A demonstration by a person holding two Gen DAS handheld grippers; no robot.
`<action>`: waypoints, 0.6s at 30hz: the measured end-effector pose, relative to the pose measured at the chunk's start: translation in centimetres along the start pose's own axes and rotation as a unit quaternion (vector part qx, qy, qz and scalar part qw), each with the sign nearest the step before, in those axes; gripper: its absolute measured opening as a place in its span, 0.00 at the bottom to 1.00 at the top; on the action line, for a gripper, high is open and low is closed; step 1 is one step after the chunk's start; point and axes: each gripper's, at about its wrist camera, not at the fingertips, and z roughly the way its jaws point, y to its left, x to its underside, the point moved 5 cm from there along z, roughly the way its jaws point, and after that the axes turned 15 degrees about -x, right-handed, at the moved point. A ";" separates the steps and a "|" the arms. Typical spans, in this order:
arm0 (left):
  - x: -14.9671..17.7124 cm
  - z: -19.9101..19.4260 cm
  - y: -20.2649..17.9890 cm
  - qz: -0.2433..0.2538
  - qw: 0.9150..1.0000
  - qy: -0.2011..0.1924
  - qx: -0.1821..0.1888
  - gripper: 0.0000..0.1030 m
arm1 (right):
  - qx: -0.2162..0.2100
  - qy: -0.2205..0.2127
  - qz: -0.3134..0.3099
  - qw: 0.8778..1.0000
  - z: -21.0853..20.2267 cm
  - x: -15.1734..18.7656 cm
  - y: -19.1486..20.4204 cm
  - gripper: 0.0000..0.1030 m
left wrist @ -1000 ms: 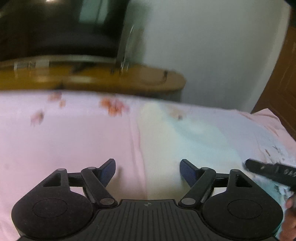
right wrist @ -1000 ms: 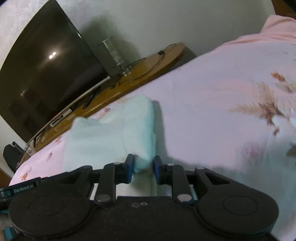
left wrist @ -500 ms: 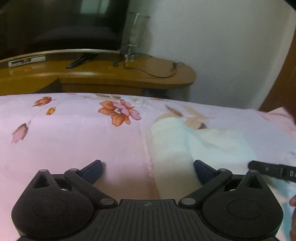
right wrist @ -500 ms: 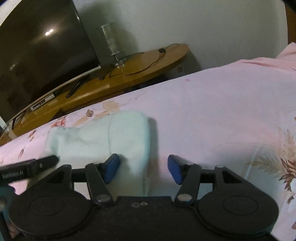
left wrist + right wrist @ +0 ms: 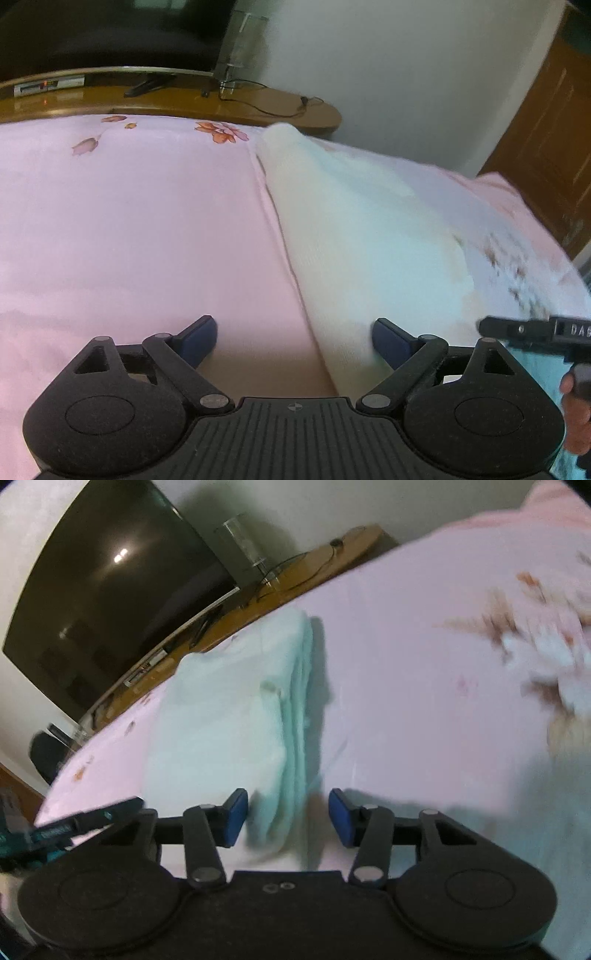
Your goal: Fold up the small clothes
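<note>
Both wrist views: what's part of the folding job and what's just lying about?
Part of the job:
- pale green garment, folded, lying on the pink bedsheet
- left gripper, jaws open, garment edge between them
- right gripper, jaws open, folded edge between them

Just lying about:
- TV
- wooden TV stand
- cable
- clear glass stand

The right gripper [image 5: 284, 821] with 2 blue pads has just been closing a little, with its jaws apart around the near edge of a folded, soft, pale green cloth [image 5: 229, 716]. The cloth lies on a pink flowery bedsheet [image 5: 424, 686]. Behind it stand a long brown wooden shelf [image 5: 295, 579] and a big black TV [image 5: 110, 602].
</note>
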 end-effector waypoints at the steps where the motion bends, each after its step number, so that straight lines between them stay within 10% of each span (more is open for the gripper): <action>1: 0.4 -0.3 -0.3 0.010 1.000 0.001 -0.006 0.89 | 0.003 0.002 -0.002 1.000 -0.2 0.2 0.0 0.45; 7: 1.8 -2.4 -0.8 0.056 0.998 -0.007 -0.029 0.89 | 0.033 0.018 -0.037 0.999 -1.2 1.6 1.1 0.42; 11: -1.7 -2.9 0.2 -0.006 0.999 -0.032 0.029 0.89 | 0.010 -0.008 -0.041 0.999 -2.2 0.1 1.7 0.52; 13: -3.4 -1.4 0.9 -0.055 0.996 -0.015 0.072 0.92 | -0.012 -0.046 -0.014 0.999 -2.3 -2.1 1.2 0.71; 18: -6.3 3.9 2.7 -0.154 0.975 0.069 0.145 0.92 | -0.069 -0.084 0.075 0.991 0.3 -6.8 -1.8 0.73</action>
